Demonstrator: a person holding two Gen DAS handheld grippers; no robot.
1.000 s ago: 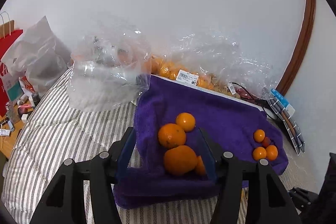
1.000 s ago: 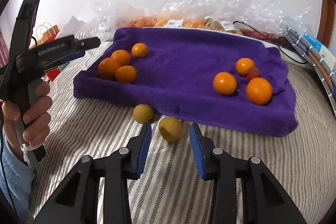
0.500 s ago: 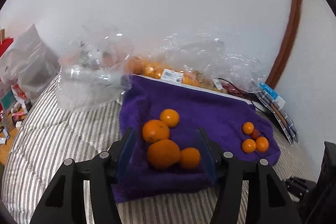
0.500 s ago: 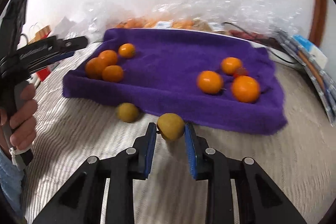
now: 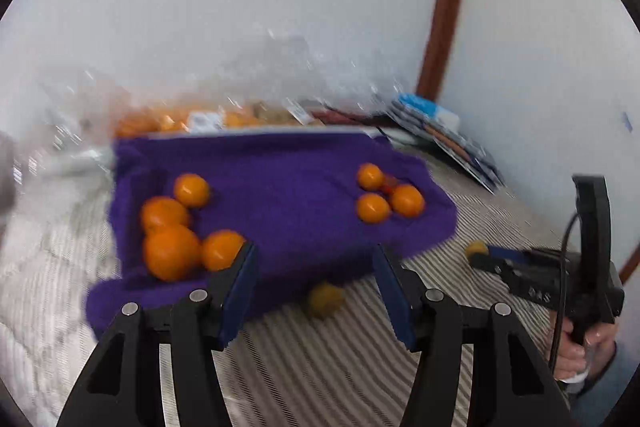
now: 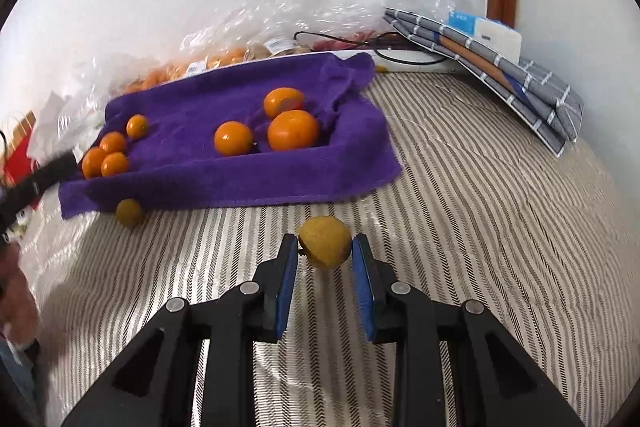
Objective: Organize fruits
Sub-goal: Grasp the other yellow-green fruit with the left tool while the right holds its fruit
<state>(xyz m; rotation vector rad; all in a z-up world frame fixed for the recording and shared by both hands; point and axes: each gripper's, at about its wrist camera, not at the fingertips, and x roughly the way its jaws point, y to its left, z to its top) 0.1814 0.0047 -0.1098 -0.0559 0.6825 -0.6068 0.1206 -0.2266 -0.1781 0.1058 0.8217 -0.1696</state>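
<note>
While the right gripper point(image 6: 325, 249) has its blue pads squeezed onto a yellow fruit point(image 6: 325, 242), the left gripper point(image 5: 316, 269) is just hanging about half open w/ nothing between its fingers. Right jaws closed in on that fruit within the last sec, and it sits pinched at the tips, above the striped cover point(image 6: 460, 195) a bit off the towel's near edge. Second yellow fruit point(image 6: 129, 212) is lying on the cover, touching or almost touching the towel's point(image 6: 240, 179) front-left edge; from the left cam the same one point(image 5: 325, 299) shows just past the gap in the open jaws. Purple towel has 2 bunches of oranges: four point(image 6: 108, 157) on the left side packed close, three point(image 6: 294, 129) on the right, w/ something small and reddish point(image 6: 291, 103) tucked btwn them, can't tell what. Clear plastic bags point(image 6: 304, 3) w/ more orange fruit are piled behind the towel against the wall, and some grey checked packs point(image 6: 500, 75) lean at the back right. Left cam is pretty blurry, but you can see the person's hand point(image 5: 580, 347) on the right gripper's handle.
</note>
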